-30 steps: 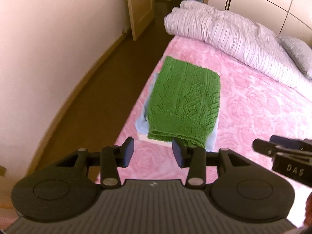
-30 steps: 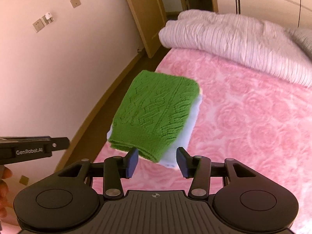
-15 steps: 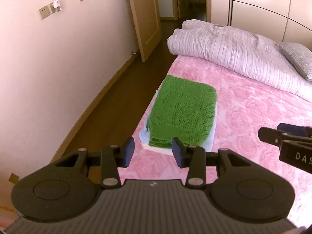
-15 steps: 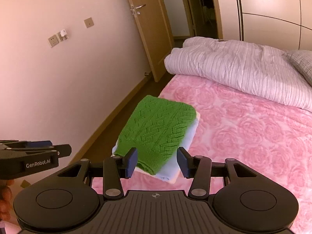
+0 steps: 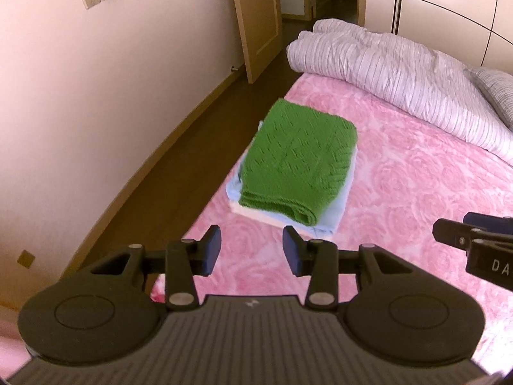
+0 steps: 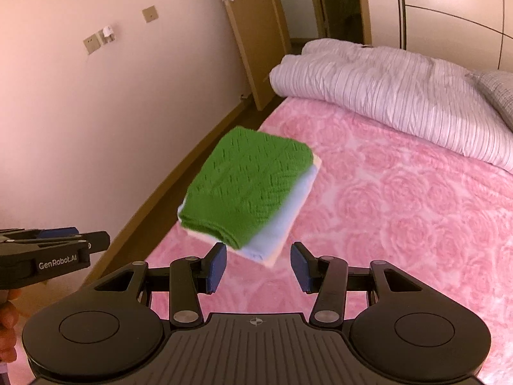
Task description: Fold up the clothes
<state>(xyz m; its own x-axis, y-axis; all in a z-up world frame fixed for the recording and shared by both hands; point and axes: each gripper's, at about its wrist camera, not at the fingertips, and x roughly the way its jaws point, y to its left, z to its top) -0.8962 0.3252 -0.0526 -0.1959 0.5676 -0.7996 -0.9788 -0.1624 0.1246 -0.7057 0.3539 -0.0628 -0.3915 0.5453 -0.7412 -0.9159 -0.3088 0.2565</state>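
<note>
Green knit point(image 5: 298, 157) sits folded atop pale-blue stack point(image 5: 333, 215), frame centre, near bed edge. My left gripper point(image 5: 251, 250) & right gripper point(image 6: 258, 266) both spread, empty. Risk: a nudge tips the stack floorward.

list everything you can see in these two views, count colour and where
green knit garment: 1, green, folded, top of the stack near the bed's left edge
light blue garment: 1, pale blue, folded, under the green one
cream garment: 1, cream, only an edge shows at the stack's bottom
bed cover: 1, pink with rose pattern, across the bed
duvet: 1, pale striped, bunched at the far end
pillow: 1, grey, far right
door: 1, light wood, open, beyond the bed
wall plates: several, beige, on the left wall
floor: brown, between wall and bed
left gripper: 1, black, open, empty
right gripper: 1, black, open, empty
hand: 1, partly seen, far left edge
</note>
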